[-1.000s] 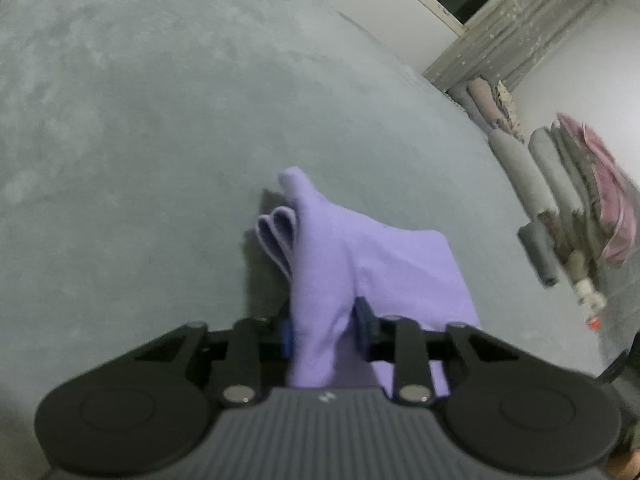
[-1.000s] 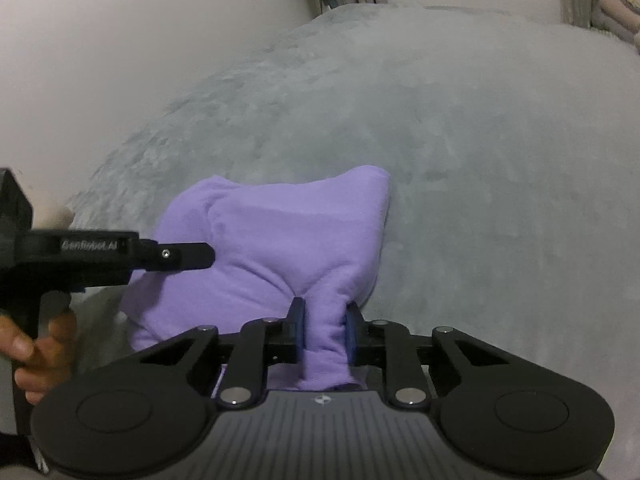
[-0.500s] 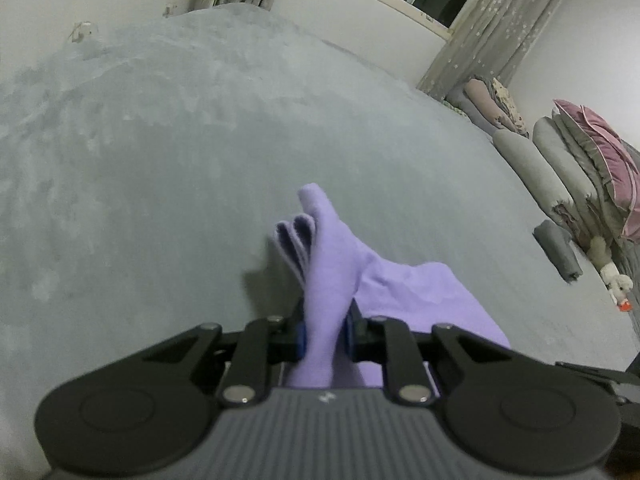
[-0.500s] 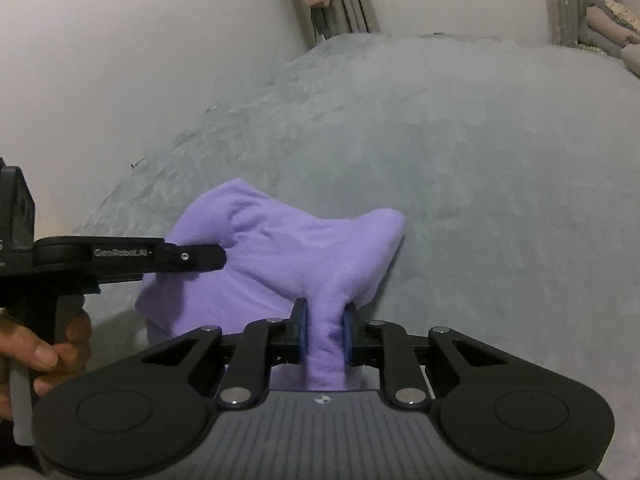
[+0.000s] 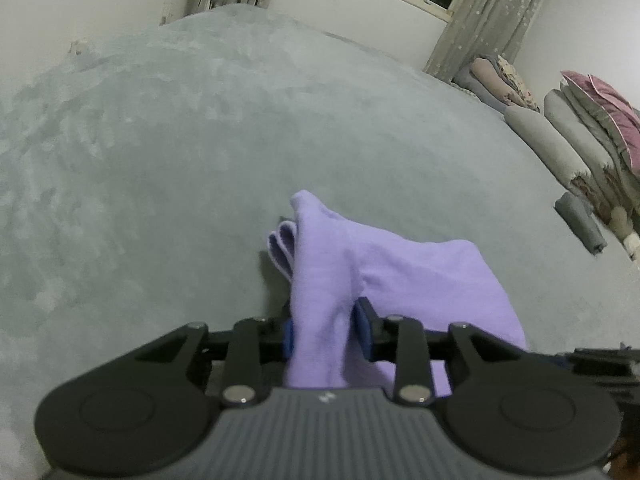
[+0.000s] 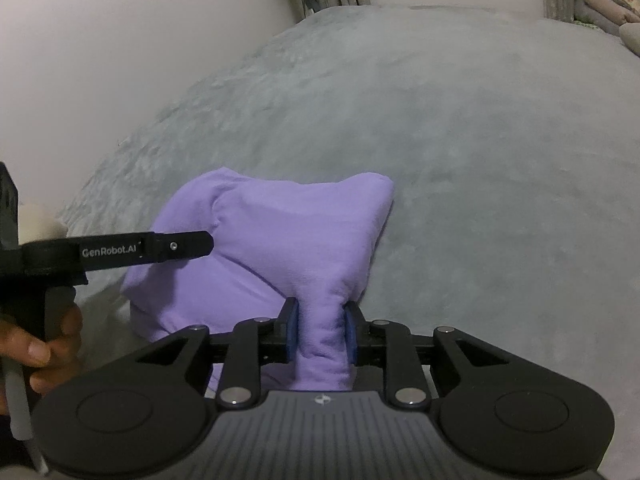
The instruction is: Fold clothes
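Note:
A folded purple garment (image 5: 400, 268) hangs between both grippers over a grey plush bed (image 5: 160, 140). My left gripper (image 5: 326, 330) is shut on one bunched end of it. My right gripper (image 6: 318, 334) is shut on the other bunched end (image 6: 280, 240). In the right wrist view the left gripper's black finger (image 6: 176, 246), marked GenRobot.AI, reaches in from the left against the cloth, with the person's hand (image 6: 36, 344) on its handle. Layered hem edges (image 5: 282, 246) show on the garment's left side.
The grey bed surface (image 6: 480, 140) spreads ahead in both views. Rolled blankets and pillows (image 5: 568, 132) line the right side near curtains (image 5: 488, 16). A small grey roll (image 5: 582, 228) lies by them. A white wall (image 6: 120, 60) borders the bed on the left.
Both grippers keep their hold on the garment and have lifted and tilted up, so more of the room shows. The cloth has bunched a little between them.

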A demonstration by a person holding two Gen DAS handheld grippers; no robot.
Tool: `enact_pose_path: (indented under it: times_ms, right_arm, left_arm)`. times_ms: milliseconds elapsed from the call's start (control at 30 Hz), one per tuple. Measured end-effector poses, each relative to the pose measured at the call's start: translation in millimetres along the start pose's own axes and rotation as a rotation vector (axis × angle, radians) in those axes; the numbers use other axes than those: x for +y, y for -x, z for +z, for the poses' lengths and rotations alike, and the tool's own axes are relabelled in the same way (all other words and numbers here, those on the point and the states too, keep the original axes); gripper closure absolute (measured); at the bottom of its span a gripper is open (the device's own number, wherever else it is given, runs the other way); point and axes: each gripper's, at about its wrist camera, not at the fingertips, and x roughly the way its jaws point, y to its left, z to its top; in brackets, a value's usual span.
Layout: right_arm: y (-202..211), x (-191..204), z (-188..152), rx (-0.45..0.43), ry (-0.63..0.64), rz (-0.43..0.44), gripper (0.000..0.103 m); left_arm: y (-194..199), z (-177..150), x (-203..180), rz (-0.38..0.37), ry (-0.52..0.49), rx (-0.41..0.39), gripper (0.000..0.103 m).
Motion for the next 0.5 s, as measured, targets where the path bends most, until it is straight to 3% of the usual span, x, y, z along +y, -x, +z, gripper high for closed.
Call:
enact_pose_path:
  times_ms: [167, 367, 500]
  right_arm:
    - [5.7, -8.7, 3.7, -0.021, -0.034, 0.001, 0.073]
    - [5.8, -18.3, 12.3, -0.077, -0.091, -0.03, 0.072]
    - [12.3, -3.5, 18.5, -0.19, -0.029, -0.051, 0.085]
  left_arm:
    - [9.0, 2.2, 6.5, 0.003, 0.016, -0.007, 0.061]
    - [28.2, 7.7, 9.0, 0.011, -0.01, -0.069, 0.059]
    - [33.9, 6.3, 0.7, -0.029, -0.051, -0.099, 0.065]
